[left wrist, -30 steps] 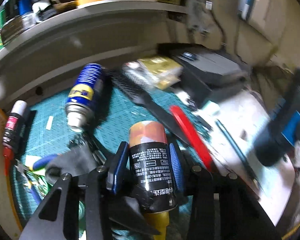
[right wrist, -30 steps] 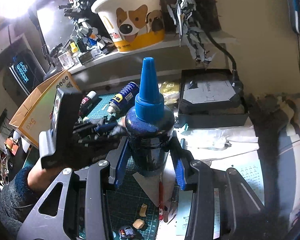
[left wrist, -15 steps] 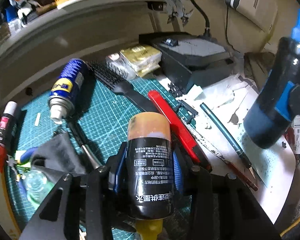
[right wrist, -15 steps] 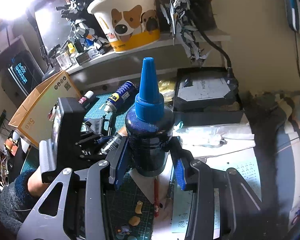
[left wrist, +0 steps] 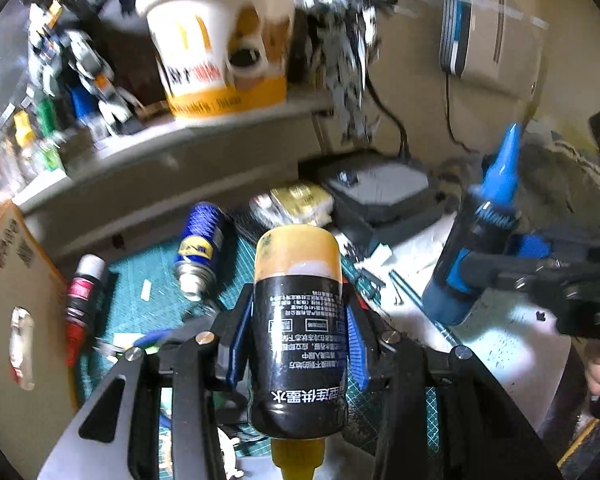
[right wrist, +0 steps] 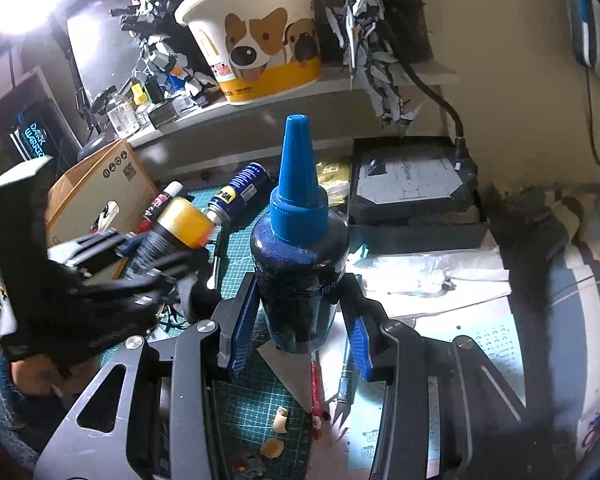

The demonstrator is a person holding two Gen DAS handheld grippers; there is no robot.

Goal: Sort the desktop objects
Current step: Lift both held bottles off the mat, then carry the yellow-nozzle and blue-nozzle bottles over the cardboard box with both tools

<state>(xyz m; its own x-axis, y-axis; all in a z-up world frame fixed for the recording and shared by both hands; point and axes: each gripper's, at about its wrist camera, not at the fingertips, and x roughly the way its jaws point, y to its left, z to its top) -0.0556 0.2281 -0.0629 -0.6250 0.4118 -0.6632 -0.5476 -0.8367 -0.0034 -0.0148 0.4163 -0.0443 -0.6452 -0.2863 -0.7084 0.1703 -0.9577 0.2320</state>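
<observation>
Your left gripper (left wrist: 298, 340) is pinching the yellow ink bottle (left wrist: 298, 320) at its black label, bottom end fwd and yellow cap toward the camera. Your right gripper (right wrist: 298, 340) is pinching the blue ink bottle (right wrist: 298, 256) low on the body, blue nozzle up. Both bottles are held clear above the green cutting mat (right wrist: 236, 412), not set down anywhere yet.

What could go wrong, in my judgement:
- The yellow bottle is gripped on a smooth round label. If you swing fast it can turn or slide out btw the pads, and it would fall on the WD-40 can (left wrist: 200, 252) or the red-capped marker (left wrist: 80, 300) below.
- The left wrist view is blurred at the shelf, so I think the hand moves quick there. The paper bucket (left wrist: 220, 48) and the model figures stand close to the shelf edge; one bump knocks them down.
- The two grippers are near each other, so the bottles could hit.
- The blue bottle is held low, so it is top-heavy; a tilt may lever it loose.

Views: the right wrist view shows the left gripper from outside w/ the yellow bottle tilted, also the cardboard box (right wrist: 100, 200) and small scraps on the mat. The left wrist view shows the label text and the right gripper from the side, which the other view cannot.
</observation>
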